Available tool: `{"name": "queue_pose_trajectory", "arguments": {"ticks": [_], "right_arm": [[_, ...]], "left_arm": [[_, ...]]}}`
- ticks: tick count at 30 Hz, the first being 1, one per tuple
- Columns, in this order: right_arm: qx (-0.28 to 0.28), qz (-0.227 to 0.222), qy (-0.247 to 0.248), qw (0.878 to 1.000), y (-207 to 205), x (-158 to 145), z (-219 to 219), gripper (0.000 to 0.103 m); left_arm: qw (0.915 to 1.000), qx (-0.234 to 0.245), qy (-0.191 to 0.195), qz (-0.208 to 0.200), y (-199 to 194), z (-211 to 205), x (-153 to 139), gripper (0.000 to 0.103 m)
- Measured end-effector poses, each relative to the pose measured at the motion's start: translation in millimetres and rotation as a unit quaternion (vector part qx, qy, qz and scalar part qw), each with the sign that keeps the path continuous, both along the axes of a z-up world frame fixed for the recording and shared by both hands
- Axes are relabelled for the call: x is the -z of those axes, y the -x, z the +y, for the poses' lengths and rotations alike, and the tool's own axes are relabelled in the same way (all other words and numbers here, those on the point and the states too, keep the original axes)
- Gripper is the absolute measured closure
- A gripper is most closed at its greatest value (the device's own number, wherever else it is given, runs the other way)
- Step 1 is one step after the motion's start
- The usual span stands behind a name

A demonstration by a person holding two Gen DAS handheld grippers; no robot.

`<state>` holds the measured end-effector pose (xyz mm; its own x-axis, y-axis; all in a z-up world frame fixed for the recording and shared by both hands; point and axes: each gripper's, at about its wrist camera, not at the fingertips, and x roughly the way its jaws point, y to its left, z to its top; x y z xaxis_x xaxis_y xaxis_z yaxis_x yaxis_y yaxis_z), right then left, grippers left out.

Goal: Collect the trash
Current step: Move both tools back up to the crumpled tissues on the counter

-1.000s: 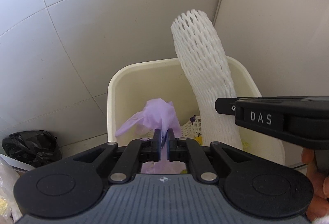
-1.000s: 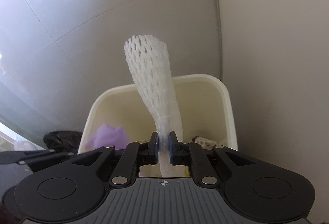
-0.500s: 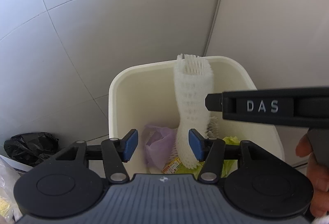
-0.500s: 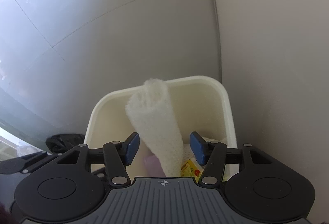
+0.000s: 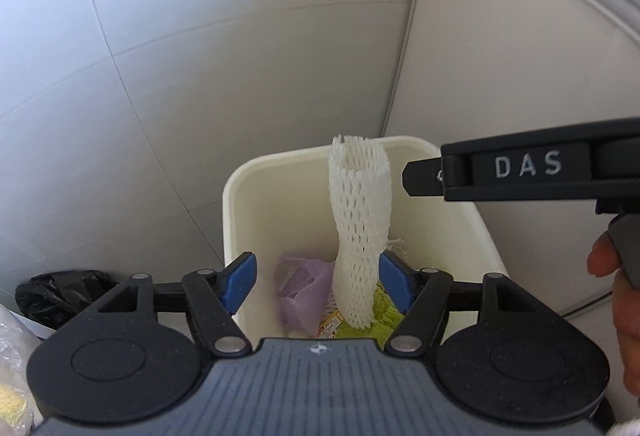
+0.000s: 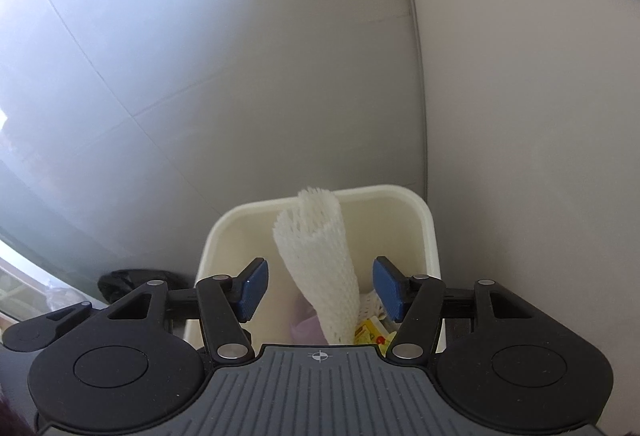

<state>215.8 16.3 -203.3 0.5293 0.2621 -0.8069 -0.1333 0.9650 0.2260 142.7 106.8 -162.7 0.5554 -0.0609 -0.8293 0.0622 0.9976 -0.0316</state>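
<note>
So both grippers just let go. The left gripper [image 5: 316, 286] has been opening its jaws & now they stand spread wide, w/ nothing pinched. The purple wad [image 5: 302, 290] it held is down inside the cream bin [image 5: 240, 196], on the left side of the bin floor. The right gripper [image 6: 316, 288] has been opening too; its blue pads [image 6: 252, 290] stand apart from the white foam net [image 6: 316, 268] & don't touch it. The net stands on end inside the bin, leaning a bit, its top about level w/ the bin's back rim.

That means 2 bits of trash are now in the bin, next to some yellow wrappers [image 5: 376, 312] at the bottom. I think this drop is done & both grippers are free for more trash.

Vs. a sec ago: back then each gripper was pinched tight on its piece, the wad was up by the bin's front rim, & the net stuck up high over the bin. Now the net sits lower. The bin also looks smaller, so both grippers seem to have lifted away from it.

A black bag [image 5: 60, 294] lies on the floor left of the bin.
</note>
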Motion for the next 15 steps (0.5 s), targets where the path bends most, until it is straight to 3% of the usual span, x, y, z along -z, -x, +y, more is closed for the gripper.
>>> {"name": "queue_pose_trajectory", "arguments": {"ticks": [9,15], "right_arm": [[-0.025,-0.015,0.019,0.999,28,-45,7,0.026],[-0.041,-0.021,0.028,0.999,47,-84,8,0.017]], "left_arm": [[0.9999,-0.003,-0.001,-0.015,28,7,-35,0.014],[0.9996,-0.001,-0.006,-0.028,43,8,-63,0.007]]}}
